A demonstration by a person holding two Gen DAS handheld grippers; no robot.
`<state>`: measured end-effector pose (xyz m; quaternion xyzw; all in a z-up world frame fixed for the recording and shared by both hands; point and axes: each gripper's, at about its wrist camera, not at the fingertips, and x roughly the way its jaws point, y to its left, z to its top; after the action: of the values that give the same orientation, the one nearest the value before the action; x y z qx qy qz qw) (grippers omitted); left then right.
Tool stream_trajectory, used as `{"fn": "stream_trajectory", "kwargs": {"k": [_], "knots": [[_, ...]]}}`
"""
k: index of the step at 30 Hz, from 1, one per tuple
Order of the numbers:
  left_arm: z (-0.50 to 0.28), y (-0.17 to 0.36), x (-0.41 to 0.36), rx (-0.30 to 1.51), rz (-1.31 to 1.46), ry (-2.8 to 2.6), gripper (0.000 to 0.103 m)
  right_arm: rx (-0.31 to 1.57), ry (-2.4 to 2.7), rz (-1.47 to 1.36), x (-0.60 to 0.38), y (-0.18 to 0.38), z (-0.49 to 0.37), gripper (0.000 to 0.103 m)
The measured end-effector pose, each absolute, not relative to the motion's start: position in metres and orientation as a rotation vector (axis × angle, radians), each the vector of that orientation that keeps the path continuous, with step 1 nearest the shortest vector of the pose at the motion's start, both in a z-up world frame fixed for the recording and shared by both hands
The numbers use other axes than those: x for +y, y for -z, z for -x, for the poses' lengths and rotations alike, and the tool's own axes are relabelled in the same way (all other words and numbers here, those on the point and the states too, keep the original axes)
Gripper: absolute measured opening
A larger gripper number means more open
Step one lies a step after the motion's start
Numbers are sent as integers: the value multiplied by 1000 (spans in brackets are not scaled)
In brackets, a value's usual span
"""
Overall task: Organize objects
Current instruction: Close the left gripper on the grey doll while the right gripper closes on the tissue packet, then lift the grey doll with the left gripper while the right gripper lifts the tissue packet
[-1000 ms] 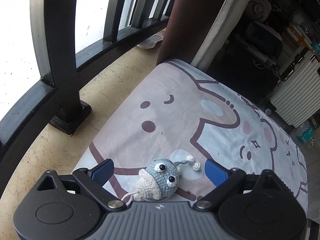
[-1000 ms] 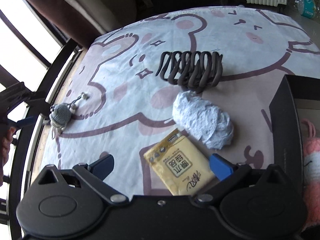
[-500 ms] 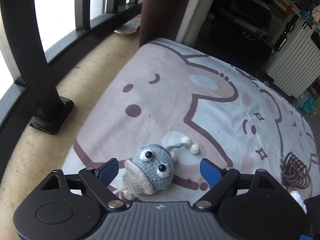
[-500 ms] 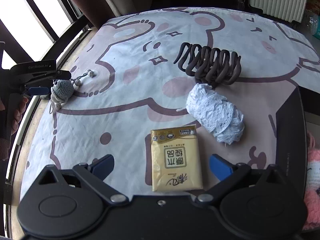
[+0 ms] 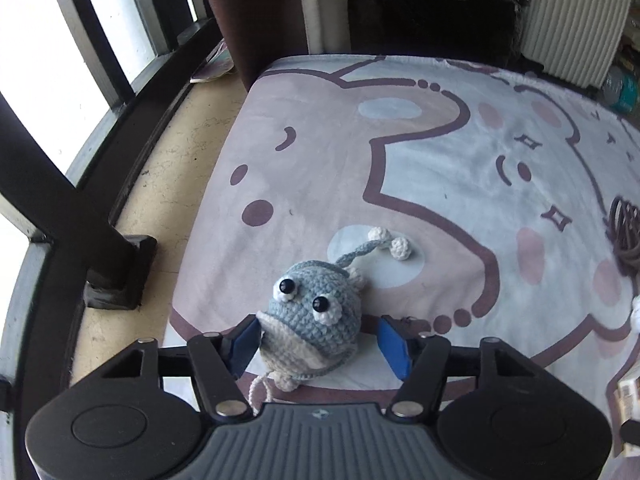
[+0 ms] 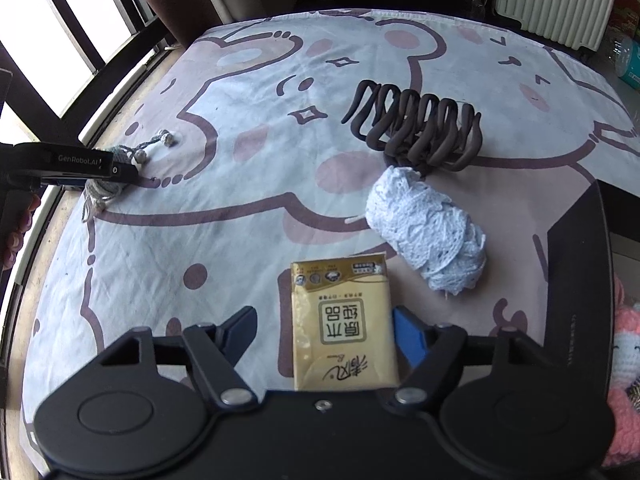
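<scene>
A grey-blue crochet toy (image 5: 316, 312) with bead eyes lies near the left edge of the bear-print blanket (image 5: 440, 152). My left gripper (image 5: 318, 340) points down over it, and its jaws are closing. The left pad (image 5: 244, 344) touches the toy's cream part. The right pad (image 5: 394, 346) stands a little clear of the toy. A yellow tissue pack (image 6: 344, 328) lies flat between the closing jaws of my right gripper (image 6: 324, 328). The right pad (image 6: 408, 340) is almost at the pack's edge, and a gap shows on the left side.
A dark hair claw (image 6: 416, 132) and a pale blue lace roll (image 6: 428, 236) lie beyond the pack. A black box (image 6: 576, 280) with a pink knitted toy (image 6: 628, 360) stands at the right. Black window bars (image 5: 60, 200) and a stone sill (image 5: 168, 160) border the blanket's left edge.
My left gripper sank and rolled over the crochet toy, and its jaws narrowed around it. The right jaws narrowed around the tissue pack, which now lies straight between them.
</scene>
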<state>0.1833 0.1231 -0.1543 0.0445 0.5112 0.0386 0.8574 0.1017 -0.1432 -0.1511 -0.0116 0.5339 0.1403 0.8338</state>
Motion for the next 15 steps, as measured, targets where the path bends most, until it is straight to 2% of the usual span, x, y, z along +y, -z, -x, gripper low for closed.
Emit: {"fn": "stream_trajectory", "kwargs": {"k": [6, 15], "knots": [[-187, 153, 119, 1096, -139, -101, 53, 1145, -272, 87, -141, 155, -106, 55], [-185, 145, 124, 1161, 22, -102, 51, 1161, -271, 106, -140, 156, -102, 53]]}}
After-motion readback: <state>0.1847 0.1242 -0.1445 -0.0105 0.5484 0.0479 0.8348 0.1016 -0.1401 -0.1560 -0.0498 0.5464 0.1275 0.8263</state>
